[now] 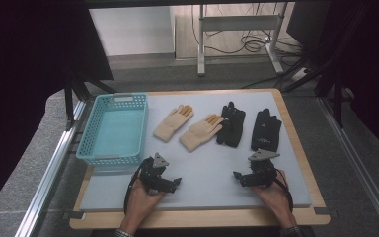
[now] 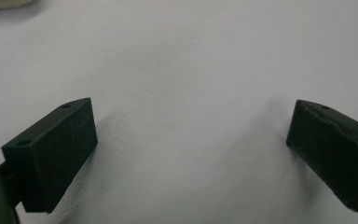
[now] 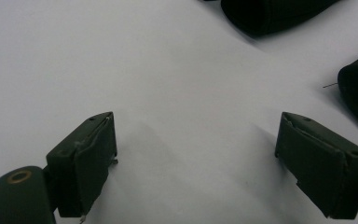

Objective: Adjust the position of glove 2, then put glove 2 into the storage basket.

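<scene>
Your left gripper (image 1: 176,182) and right gripper (image 1: 236,175) rest spread and empty; two cream knitted gloves (image 1: 173,123) and two black fabric gloves (image 1: 231,124) lie outside the bare turquoise plastic basket (image 1: 94,146).

Left gripper (image 2: 191,140): black jaws spread wide, nothing between them, over pale grey mat (image 2: 186,60); cream glove edge (image 2: 4,3) top left.

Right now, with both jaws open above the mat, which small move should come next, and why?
Probably move the left gripper forward toward the nearer beige glove. Both grippers hold nothing, four gloves lie untouched on the mat, and the blue basket at the left stands empty. The right gripper sits closer to the black gloves.
</scene>
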`<action>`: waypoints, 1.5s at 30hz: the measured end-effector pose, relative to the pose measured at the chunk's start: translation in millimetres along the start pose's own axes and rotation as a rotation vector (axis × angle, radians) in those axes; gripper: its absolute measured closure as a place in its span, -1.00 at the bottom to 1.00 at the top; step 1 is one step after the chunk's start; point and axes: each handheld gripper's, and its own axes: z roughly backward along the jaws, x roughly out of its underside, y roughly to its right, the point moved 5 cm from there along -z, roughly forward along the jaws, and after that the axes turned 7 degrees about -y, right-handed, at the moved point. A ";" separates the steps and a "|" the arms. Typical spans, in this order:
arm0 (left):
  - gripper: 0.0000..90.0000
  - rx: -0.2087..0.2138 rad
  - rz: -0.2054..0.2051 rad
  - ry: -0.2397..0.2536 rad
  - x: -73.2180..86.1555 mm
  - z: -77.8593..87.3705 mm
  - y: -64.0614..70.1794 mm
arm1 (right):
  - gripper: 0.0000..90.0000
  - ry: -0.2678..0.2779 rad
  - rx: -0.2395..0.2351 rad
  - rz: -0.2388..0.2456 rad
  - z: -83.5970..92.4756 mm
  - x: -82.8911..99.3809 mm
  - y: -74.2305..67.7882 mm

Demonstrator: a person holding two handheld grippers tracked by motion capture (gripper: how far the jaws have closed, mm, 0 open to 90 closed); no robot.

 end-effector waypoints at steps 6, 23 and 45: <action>-0.96 0.000 -0.001 0.001 0.0 0.1 0.0 | -0.63 0.009 0.005 -0.015 1.1 -0.2 1.2; -0.96 -0.002 -0.003 0.001 0.0 0.2 -0.2 | -0.44 0.016 -0.026 -0.047 6.1 -12.8 11.0; -0.95 0.000 -0.001 0.004 -0.1 0.0 -0.2 | 0.10 0.045 0.044 -0.121 -2.5 -66.1 59.4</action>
